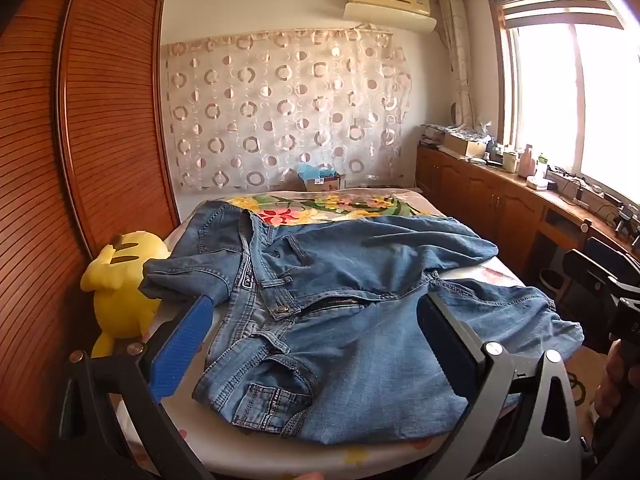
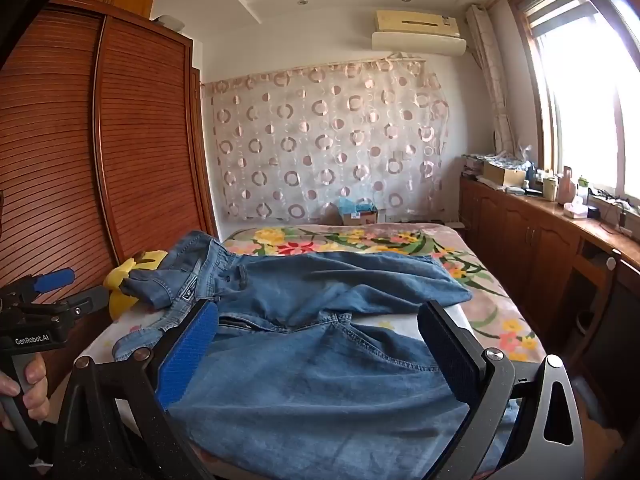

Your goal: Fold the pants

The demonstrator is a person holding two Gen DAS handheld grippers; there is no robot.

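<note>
Blue denim pants (image 1: 340,280) lie crumpled across the bed, with the waistband and open fly to the left and the legs running right. The upper leg is bent over the lower one. My left gripper (image 1: 316,304) hovers open over the fly area, and no pad presses the cloth. My right gripper (image 2: 320,312) stands open above the pants (image 2: 320,360) near the crotch seam, with nothing clamped. The right wrist view also shows the left gripper (image 2: 89,285) at the far left, open, with a hand (image 2: 24,380) on its handle.
The bed (image 1: 340,204) has a floral cover. A yellow plush toy (image 1: 120,280) sits at its left edge beside the slatted wooden wardrobe (image 1: 100,120). A cluttered wooden cabinet (image 2: 540,232) runs along the right wall under the window. A cardboard box (image 2: 358,214) stands beyond the bed.
</note>
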